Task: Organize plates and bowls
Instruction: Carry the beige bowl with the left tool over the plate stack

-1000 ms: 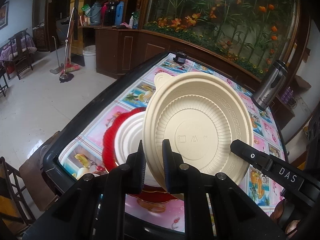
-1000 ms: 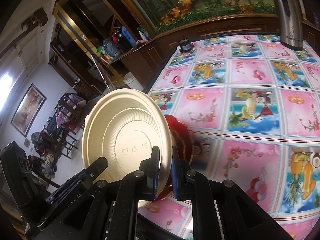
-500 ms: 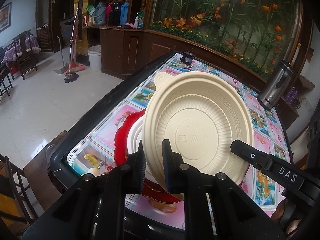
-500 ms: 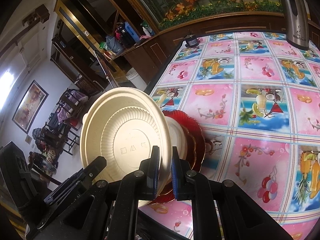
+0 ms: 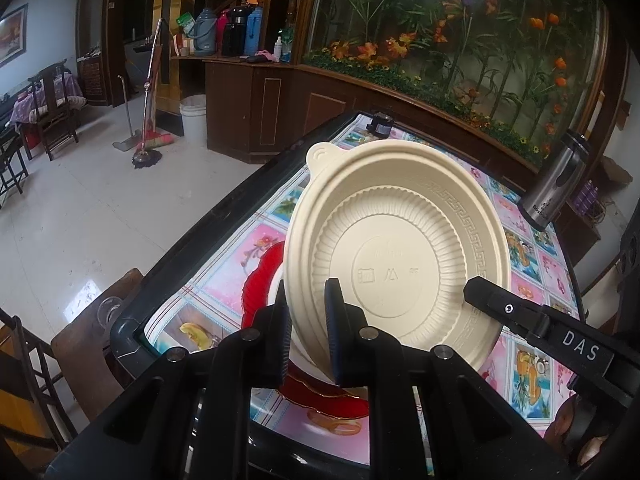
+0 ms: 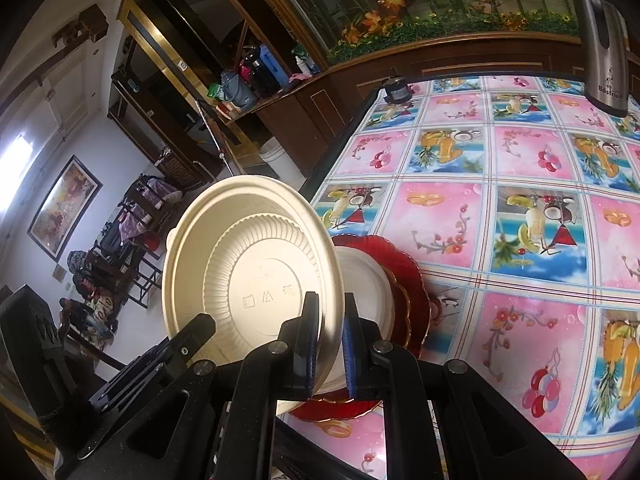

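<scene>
A cream plastic bowl stands tilted on edge above the table, and both grippers hold it by the rim. My left gripper is shut on its lower left rim. My right gripper is shut on the rim of the same bowl, on the opposite side. Each gripper appears in the other's view: the right gripper and the left gripper. Under the bowl a red plate with a gold edge lies on the table with a white dish on it. The bowl partly hides both.
The table has a pink and blue fruit-print cloth and a black edge. A steel flask stands at the far right and a small dark object at the far corner. Chairs and open floor lie off the left side.
Both grippers have carried the bowl a little across the table. More of the red plate and white dish now shows beside it in the right wrist view. Both grips are unchanged.
</scene>
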Available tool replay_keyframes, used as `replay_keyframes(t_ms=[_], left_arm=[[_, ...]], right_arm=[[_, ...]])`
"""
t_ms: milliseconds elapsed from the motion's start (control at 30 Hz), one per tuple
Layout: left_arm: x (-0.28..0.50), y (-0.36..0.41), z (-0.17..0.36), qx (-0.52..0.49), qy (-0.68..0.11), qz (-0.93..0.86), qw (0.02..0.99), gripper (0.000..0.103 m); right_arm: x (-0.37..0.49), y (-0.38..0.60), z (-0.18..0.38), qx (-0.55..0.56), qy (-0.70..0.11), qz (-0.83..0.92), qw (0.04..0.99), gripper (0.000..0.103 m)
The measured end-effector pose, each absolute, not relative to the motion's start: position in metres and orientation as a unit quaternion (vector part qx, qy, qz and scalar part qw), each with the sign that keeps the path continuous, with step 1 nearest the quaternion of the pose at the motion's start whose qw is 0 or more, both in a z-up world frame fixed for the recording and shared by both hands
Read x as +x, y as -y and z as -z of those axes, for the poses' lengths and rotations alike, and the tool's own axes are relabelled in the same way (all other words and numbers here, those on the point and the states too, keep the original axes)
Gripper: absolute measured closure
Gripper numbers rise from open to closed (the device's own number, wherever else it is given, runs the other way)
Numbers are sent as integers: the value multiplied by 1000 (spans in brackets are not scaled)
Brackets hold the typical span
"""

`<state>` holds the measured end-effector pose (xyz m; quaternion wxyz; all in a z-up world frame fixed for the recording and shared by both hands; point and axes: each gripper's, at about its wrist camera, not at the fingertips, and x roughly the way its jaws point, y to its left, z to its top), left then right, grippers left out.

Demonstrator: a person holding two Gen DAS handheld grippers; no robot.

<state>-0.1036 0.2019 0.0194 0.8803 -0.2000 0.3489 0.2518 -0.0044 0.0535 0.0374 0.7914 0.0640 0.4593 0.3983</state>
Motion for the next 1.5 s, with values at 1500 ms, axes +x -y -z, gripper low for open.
replay_keyframes(t_ms=[1500], left_arm=[[-88,-218,14,-216,-393,-257,856,90]], right_arm=[[16,-78,12,50,-513,-377,770,93]])
